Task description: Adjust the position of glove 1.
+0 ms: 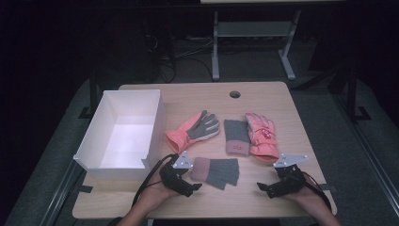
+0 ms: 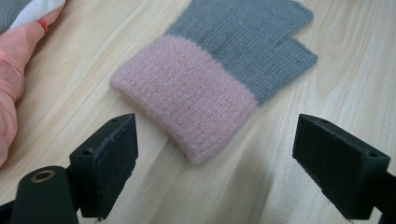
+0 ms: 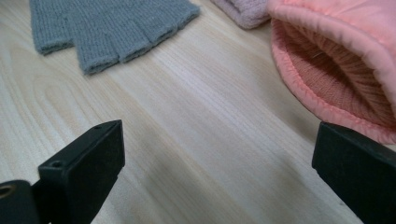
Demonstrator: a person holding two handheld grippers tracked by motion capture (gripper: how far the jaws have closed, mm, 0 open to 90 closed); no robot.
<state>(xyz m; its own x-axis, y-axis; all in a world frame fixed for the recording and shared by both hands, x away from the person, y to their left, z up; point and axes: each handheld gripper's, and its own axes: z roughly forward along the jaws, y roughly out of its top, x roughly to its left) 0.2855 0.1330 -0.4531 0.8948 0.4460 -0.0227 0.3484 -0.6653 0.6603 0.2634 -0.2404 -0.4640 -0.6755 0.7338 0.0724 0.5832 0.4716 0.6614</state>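
Pale woodgrain table (image 1: 263,99) — ribbed knit glove (image 2: 219,70), fuzzy pink cuff.

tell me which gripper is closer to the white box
Left. The left gripper sits just off the white box's near right corner, jaws open. The right gripper is far across the table, beyond the knit glove.

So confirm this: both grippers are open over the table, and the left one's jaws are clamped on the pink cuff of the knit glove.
Not clamped. The left gripper view shows the left gripper open, its jaws apart either side of the knit glove, touching nothing. The right gripper is open too.
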